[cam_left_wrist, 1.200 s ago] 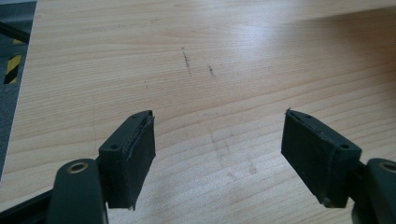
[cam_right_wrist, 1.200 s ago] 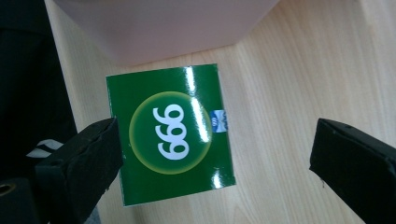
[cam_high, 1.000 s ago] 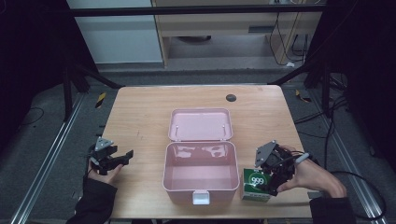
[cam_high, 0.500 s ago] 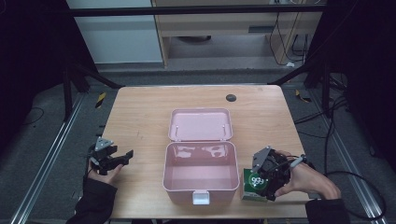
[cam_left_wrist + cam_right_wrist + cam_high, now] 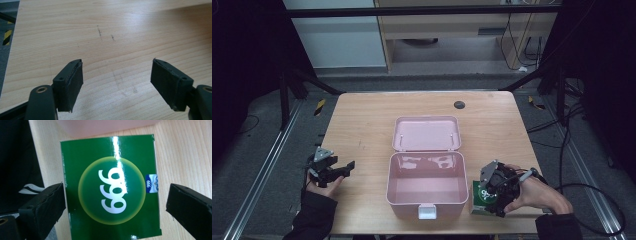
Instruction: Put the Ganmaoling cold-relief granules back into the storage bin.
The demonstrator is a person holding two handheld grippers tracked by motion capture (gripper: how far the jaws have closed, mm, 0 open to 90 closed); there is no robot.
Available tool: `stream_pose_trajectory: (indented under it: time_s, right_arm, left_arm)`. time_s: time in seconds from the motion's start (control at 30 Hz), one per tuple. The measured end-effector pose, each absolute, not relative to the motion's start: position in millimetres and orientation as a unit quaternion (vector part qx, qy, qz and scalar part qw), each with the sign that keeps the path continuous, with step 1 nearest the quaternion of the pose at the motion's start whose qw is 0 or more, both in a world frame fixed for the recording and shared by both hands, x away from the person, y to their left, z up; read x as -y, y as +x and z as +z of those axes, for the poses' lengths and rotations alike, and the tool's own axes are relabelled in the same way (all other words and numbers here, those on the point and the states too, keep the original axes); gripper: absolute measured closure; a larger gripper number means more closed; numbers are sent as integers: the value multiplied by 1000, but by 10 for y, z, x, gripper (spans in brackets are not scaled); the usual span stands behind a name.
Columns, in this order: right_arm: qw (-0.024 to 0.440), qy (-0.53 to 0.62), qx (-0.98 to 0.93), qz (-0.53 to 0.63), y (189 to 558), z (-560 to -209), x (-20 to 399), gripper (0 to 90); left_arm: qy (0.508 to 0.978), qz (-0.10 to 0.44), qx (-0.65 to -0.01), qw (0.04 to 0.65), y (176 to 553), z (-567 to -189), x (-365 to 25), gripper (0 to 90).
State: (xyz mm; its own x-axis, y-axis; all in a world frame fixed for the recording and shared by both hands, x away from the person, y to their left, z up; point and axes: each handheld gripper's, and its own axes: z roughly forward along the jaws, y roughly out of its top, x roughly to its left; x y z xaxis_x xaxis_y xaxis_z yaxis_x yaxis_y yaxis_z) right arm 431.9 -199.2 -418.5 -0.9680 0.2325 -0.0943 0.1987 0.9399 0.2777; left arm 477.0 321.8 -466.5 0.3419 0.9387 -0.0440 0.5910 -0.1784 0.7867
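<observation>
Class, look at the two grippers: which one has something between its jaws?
The right gripper: a green box marked 999 lies between its open jaws, beside the pink case. The left gripper has bare table between its jaws.

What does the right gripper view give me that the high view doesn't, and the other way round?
Right gripper view: the right gripper with jaws open on either side of the green box, not yet touching it, and the white 999 print readable up close.
High view: the open pink case with its lid back, and the left gripper over the table.
Both: the green box lying on the table beside the pink case.
</observation>
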Motion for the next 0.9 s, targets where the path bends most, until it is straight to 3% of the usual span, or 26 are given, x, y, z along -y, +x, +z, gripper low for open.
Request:
stream_pose_trajectory:
  time_s: [0.9]
  right_arm:
    - [36,111,-986,122,4366,-4413,1935,101]
  left_arm:
    - [731,236,-523,369,4770,-4665,-3220,253]
